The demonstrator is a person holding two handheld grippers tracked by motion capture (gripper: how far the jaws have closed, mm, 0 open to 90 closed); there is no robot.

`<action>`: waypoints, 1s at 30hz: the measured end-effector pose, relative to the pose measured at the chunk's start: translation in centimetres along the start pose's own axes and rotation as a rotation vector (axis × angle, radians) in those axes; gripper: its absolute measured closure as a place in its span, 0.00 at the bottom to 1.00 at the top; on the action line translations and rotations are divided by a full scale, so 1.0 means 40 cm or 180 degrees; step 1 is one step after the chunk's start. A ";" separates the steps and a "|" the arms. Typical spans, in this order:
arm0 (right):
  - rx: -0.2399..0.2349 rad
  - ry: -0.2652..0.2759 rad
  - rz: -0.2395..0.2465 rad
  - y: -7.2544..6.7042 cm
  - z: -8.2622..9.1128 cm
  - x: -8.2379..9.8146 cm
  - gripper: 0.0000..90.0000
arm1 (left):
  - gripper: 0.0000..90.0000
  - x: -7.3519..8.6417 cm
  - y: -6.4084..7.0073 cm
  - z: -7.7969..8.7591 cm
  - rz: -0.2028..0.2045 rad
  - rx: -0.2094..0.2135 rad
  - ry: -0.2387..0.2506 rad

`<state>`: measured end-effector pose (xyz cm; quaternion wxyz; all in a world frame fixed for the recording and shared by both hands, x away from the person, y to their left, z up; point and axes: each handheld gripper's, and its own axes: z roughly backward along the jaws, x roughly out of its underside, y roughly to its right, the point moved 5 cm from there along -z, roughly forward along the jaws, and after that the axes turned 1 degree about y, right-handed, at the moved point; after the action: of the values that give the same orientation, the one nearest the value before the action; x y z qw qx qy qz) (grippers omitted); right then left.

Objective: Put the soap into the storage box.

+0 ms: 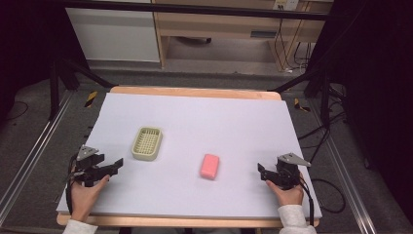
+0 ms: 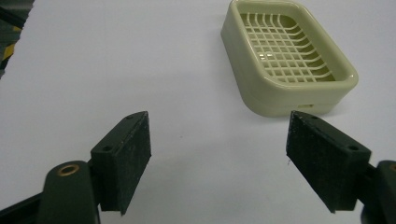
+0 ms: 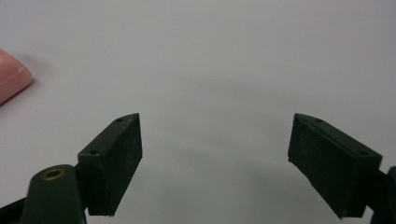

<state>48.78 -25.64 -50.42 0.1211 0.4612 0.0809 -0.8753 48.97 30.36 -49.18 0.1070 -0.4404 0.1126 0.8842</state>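
A pale green soap dish [image 1: 146,143] with a slotted grid floor sits empty on the white table [image 1: 195,117], left of centre. A pink soap bar [image 1: 210,166] lies flat on the table, well apart to its right. The left gripper [image 2: 218,161] rests at the table's left edge, jaws spread wide, aimed toward the dish. The right gripper [image 3: 215,163] rests near the right edge, jaws equally wide and holding nothing.
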 end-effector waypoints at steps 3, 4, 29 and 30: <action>0.0005 0.0007 0.0004 -0.003 0.002 0.004 0.19 | 0.24 0.000 0.002 0.001 -0.0018 0.0002 -0.0019; 0.0015 0.0005 0.0013 -0.003 0.001 0.005 0.19 | 0.24 -0.002 0.003 0.002 -0.0022 -0.0012 -0.0010; -0.0041 0.0058 0.0048 -0.022 0.009 0.003 0.28 | 0.33 -0.023 0.069 0.029 -0.0085 0.0120 0.0077; -0.0044 0.0061 0.0049 -0.023 0.009 0.003 0.29 | 0.33 -0.025 0.074 0.029 -0.0076 0.0133 0.0087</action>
<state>48.16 -24.87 -50.27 0.1302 0.4693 0.0846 -0.8693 47.81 27.81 -47.39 0.1251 -0.4515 0.1273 0.8742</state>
